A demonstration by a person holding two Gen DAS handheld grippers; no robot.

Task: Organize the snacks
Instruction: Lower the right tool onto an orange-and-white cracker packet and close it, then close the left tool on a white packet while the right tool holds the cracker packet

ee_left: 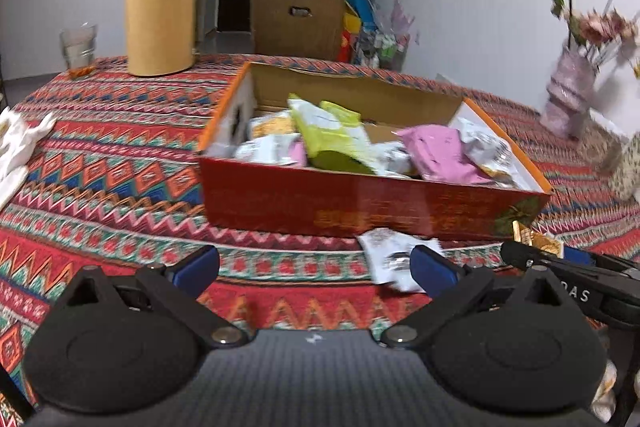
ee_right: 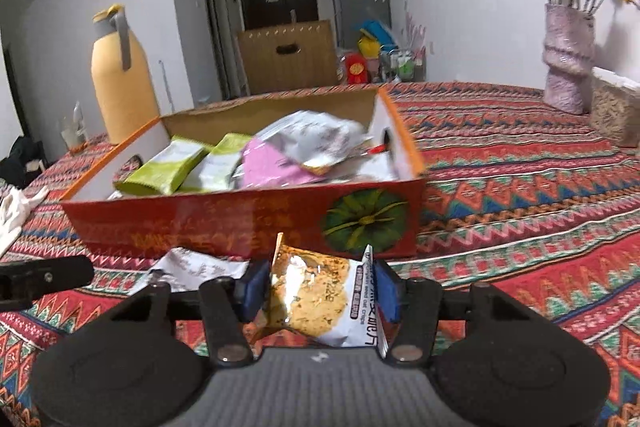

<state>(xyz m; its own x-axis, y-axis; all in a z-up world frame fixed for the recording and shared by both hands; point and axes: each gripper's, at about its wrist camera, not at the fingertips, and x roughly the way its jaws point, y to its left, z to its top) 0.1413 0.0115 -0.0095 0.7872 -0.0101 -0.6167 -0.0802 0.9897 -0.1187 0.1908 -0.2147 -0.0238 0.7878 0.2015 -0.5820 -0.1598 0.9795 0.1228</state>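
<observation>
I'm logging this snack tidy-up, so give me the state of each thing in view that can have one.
Red cardboard box: open, holding snack packets.
Oat-crisp cookie packet: sealed, pinched between the right gripper fingers.
White printed packet: lying on the tablecloth outside the box.
Left gripper: open, empty.
Yellow thermos jug: upright, lid on.
Drinking glass: upright.
Pink vase: upright, holding flowers.

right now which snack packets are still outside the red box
Two: the cookie-print packet between the right tool's pads, and the white crumpled packet lying on the patterned cloth.
</observation>
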